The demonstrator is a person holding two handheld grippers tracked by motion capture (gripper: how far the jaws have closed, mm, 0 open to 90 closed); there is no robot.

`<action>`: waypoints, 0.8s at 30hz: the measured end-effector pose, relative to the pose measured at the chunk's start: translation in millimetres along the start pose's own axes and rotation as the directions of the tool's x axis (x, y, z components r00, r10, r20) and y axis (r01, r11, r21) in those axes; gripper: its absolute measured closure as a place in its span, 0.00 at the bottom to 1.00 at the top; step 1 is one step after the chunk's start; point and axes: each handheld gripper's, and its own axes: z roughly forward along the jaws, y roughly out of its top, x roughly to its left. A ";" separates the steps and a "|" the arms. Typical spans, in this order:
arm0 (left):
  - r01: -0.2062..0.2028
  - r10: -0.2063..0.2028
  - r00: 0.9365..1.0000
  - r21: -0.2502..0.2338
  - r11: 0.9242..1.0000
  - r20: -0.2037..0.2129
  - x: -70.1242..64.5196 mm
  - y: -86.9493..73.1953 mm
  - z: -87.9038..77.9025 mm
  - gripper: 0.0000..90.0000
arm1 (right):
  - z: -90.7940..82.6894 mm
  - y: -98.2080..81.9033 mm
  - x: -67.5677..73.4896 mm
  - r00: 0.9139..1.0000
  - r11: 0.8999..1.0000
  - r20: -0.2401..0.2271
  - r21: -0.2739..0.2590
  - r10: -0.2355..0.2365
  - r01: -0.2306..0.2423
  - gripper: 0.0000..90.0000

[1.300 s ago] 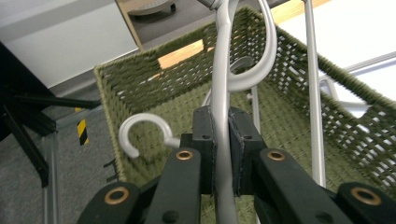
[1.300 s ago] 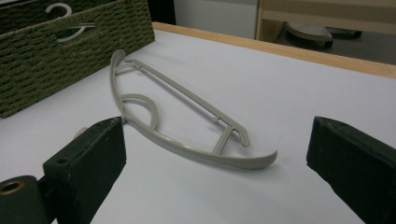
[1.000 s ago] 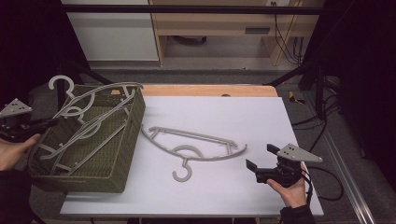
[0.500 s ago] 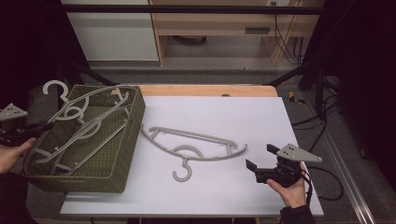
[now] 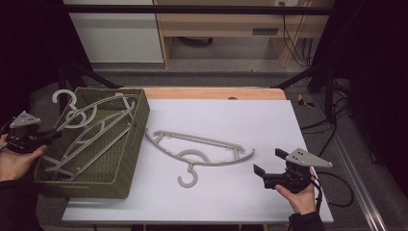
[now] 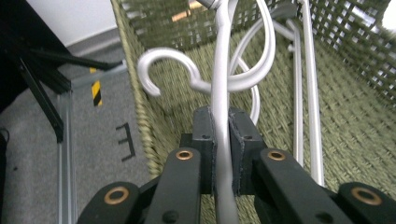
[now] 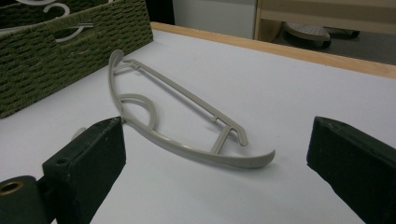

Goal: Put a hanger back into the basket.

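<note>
The left tongs [image 6: 222, 154] are squeezed tight on a grey hanger [image 5: 84, 115]. A moment ago this hanger stuck up higher over the green basket [image 5: 130, 159]. Now it has come down, and most of it lies inside the basket on top of another hanger [image 5: 91, 144]. Its hook still pokes up over the far corner. So this hanger is nearly put away, and letting go looks like the next step. The right tongs [image 5: 269, 168] are wide open and hold nothing. They have stayed in the same spot on the white table [image 5: 269, 120]. One more hanger [image 5: 199, 149] lies flat there, just ahead of them, likely the next one to pick up.
</note>
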 end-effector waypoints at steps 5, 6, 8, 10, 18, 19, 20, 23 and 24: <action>-0.001 0.001 1.000 0.043 0.999 -0.001 -11.1 -1.9 10.0 0.92 | 2.2 -0.6 0.4 1.000 1.000 0.001 0.006 -0.001 0.001 0.05; 0.009 -0.010 1.000 0.048 0.999 0.005 -11.1 -1.9 10.8 0.92 | 2.5 -0.7 0.5 1.000 1.000 -0.003 0.007 -0.005 0.005 0.05; 0.023 -0.024 1.000 0.066 0.998 0.007 -10.7 -3.3 12.4 0.92 | 2.4 -0.5 1.0 1.000 1.000 -0.002 0.008 -0.009 0.009 0.05; 0.026 -0.027 1.000 0.095 0.995 0.007 -12.0 -4.0 15.4 0.92 | 1.3 0.0 0.9 1.000 1.000 -0.002 0.003 -0.005 0.005 0.05; -0.007 -0.001 0.999 0.223 0.975 0.038 -22.8 -3.2 32.6 0.89 | 1.1 0.2 1.2 1.000 1.000 -0.004 0.003 -0.005 0.005 0.05; -0.016 0.009 0.999 0.241 0.970 0.033 -23.8 -3.2 34.2 0.89 | 1.2 0.1 1.1 1.000 1.000 -0.003 0.004 -0.005 0.005 0.05; -0.008 0.001 1.000 0.248 0.969 0.028 -24.1 -3.5 36.0 0.88 | 1.3 0.0 0.9 1.000 1.000 -0.002 0.003 -0.006 0.006 0.05; 0.015 -0.023 0.999 0.240 0.971 0.032 -22.5 -2.7 33.5 0.83 | 0.8 0.0 0.5 1.000 1.000 0.000 0.002 -0.005 0.005 0.05; 0.010 -0.019 0.999 0.231 0.973 0.035 -21.8 -1.6 30.6 0.81 | 0.7 0.2 0.7 1.000 1.000 -0.002 -0.001 -0.001 0.001 0.05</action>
